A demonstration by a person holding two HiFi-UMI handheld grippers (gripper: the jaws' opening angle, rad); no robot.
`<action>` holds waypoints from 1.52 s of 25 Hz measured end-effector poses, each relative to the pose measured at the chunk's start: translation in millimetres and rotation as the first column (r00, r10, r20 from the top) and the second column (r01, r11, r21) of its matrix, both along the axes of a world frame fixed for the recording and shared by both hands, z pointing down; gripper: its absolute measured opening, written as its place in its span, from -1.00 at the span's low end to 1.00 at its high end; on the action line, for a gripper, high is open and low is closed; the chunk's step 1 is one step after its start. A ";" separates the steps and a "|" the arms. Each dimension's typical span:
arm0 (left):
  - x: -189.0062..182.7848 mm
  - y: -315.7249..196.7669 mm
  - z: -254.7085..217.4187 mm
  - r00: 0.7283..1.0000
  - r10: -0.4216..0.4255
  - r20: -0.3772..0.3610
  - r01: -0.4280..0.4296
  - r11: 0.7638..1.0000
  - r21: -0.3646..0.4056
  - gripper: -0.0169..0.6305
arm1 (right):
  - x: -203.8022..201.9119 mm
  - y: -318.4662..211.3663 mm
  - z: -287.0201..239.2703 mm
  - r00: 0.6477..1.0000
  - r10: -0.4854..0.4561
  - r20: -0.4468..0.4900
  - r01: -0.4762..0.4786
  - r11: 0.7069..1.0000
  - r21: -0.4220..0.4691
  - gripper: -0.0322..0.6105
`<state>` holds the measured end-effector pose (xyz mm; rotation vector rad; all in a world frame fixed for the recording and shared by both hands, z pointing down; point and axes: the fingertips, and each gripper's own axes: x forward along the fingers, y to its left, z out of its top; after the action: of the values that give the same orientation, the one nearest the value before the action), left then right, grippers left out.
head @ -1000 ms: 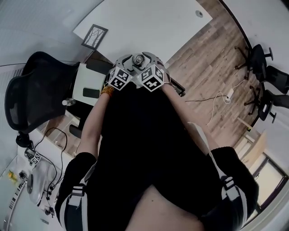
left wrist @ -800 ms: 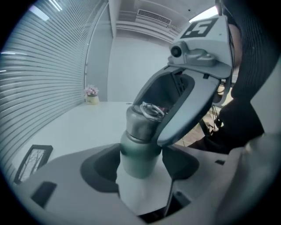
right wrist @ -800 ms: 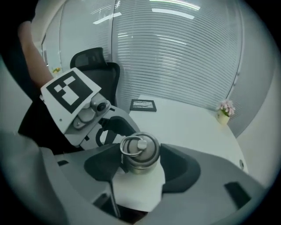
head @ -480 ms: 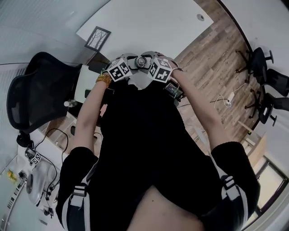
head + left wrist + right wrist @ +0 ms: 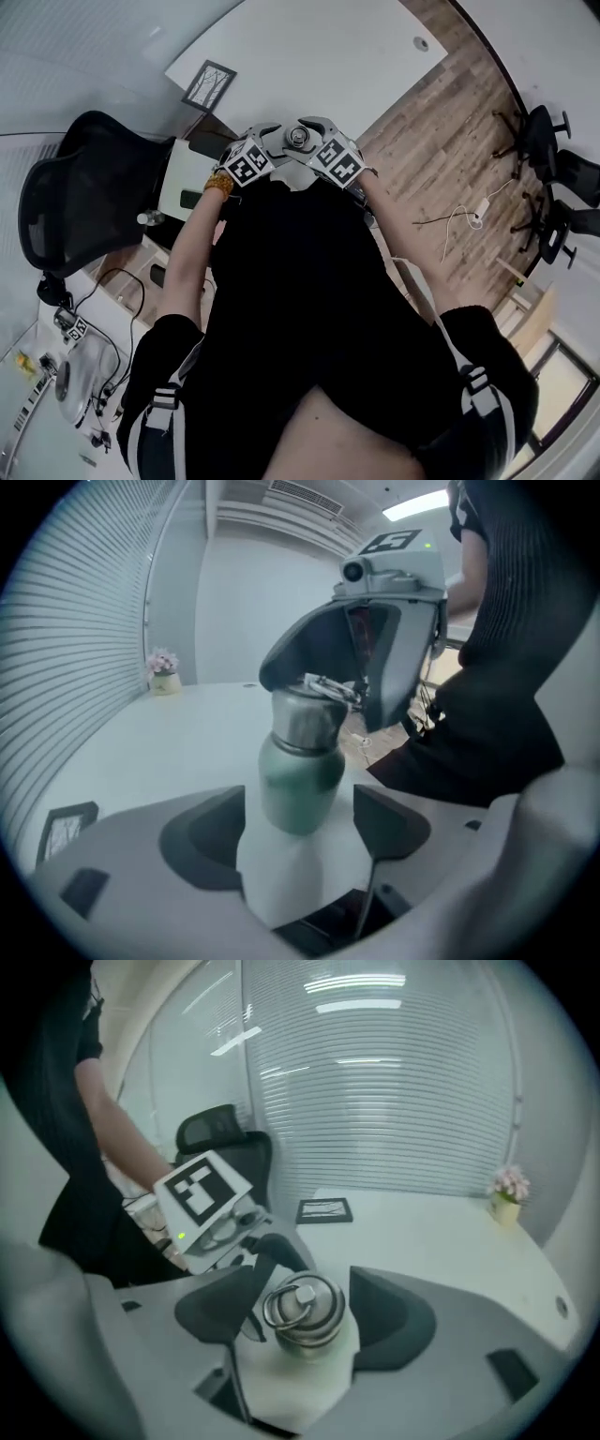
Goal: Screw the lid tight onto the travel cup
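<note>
A green travel cup [image 5: 300, 775] with a steel lid [image 5: 305, 714] stands upright between my left gripper's [image 5: 300, 822] dark pads, a thin gap on each side. Its lower end fades into white and I cannot tell what it rests on. My right gripper [image 5: 302, 1316] straddles the ring-topped lid [image 5: 300, 1309] from the other side, pads just off it. Both pairs of jaws have just been opening, with the cup still between them. In the head view both grippers meet in front of the person's chest around the lid [image 5: 297, 137].
A white table [image 5: 309, 47] lies ahead with a framed picture [image 5: 207, 82] and a small flower pot [image 5: 507, 1194]. A black office chair [image 5: 75, 206] stands at the left. Wooden floor with a loose cable [image 5: 459, 206] is at the right.
The two marker cubes have spread slightly apart since a second ago. Both grippers stay together in front of the chest, at the cup's lid.
</note>
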<state>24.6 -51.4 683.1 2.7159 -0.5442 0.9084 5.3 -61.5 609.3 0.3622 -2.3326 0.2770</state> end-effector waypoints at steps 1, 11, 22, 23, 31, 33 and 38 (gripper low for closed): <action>-1.3 2.3 1.8 0.999 -0.039 0.000 0.039 0.999 0.005 0.15 | 0.7 -3.3 1.7 0.997 0.073 -0.017 -0.072 0.997 0.025 0.11; 8.1 -3.2 5.7 0.997 -0.060 0.057 0.058 0.998 0.033 -0.02 | 4.5 -7.8 12.0 0.990 0.098 -0.102 -0.090 0.993 0.082 -0.07; 1.6 -6.2 8.8 0.822 0.495 0.282 -0.493 0.866 -0.084 -0.08 | 1.0 7.7 14.9 0.846 -0.486 -0.220 0.505 0.862 0.038 -0.07; 1.5 -5.5 8.9 0.828 0.487 0.277 -0.485 0.871 -0.081 -0.08 | 1.0 8.5 15.5 0.846 -0.482 -0.227 0.504 0.862 0.045 -0.07; -4.5 7.2 6.2 0.995 0.048 0.086 -0.048 0.999 -0.007 0.09 | -7.0 -4.1 -14.5 0.999 0.005 0.046 -0.009 0.996 0.086 0.08; -0.4 6.9 3.1 0.997 -0.069 0.030 0.069 0.998 -0.007 0.09 | 1.3 -12.2 -7.5 0.987 0.158 -0.012 -0.156 0.979 0.134 0.08; 9.9 -3.9 2.4 0.974 -0.225 0.012 0.225 0.974 -0.019 0.05 | 10.8 -8.7 15.2 0.954 0.281 -0.106 -0.264 0.952 0.155 -0.08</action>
<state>34.6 -55.4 685.5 2.5656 -0.8201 0.8630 16.1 -70.3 624.4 0.7537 -2.1801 0.2168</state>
